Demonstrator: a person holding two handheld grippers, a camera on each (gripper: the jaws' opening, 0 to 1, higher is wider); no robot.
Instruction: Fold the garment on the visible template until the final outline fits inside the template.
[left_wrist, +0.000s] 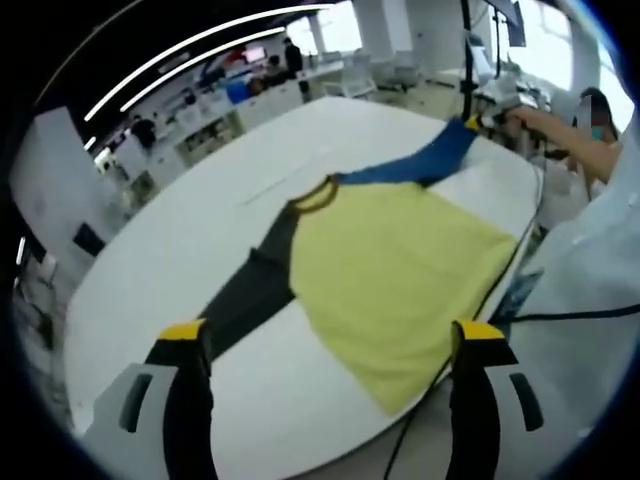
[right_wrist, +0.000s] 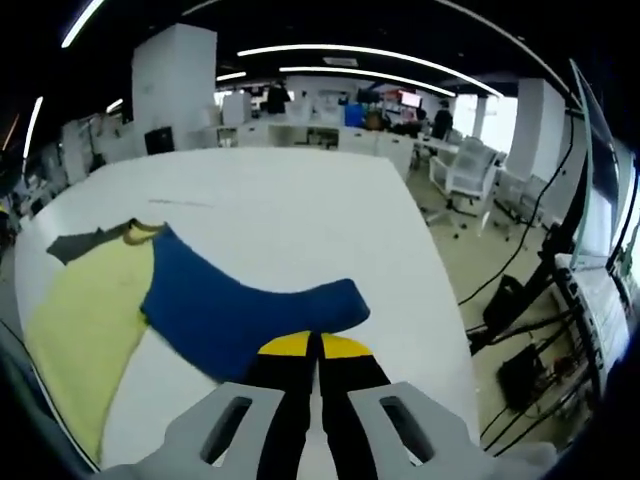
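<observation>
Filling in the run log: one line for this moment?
left gripper: open, above table | right gripper: shut on blue sleeve | T-shirt: flat, unfolded

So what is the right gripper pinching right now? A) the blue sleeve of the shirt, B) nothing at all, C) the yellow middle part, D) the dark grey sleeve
A: in the right gripper view the right gripper has its jaws closed together on the edge of the blue sleeve, while the dark grey sleeve and the yellow body lie flat farther off on the white table.
</observation>
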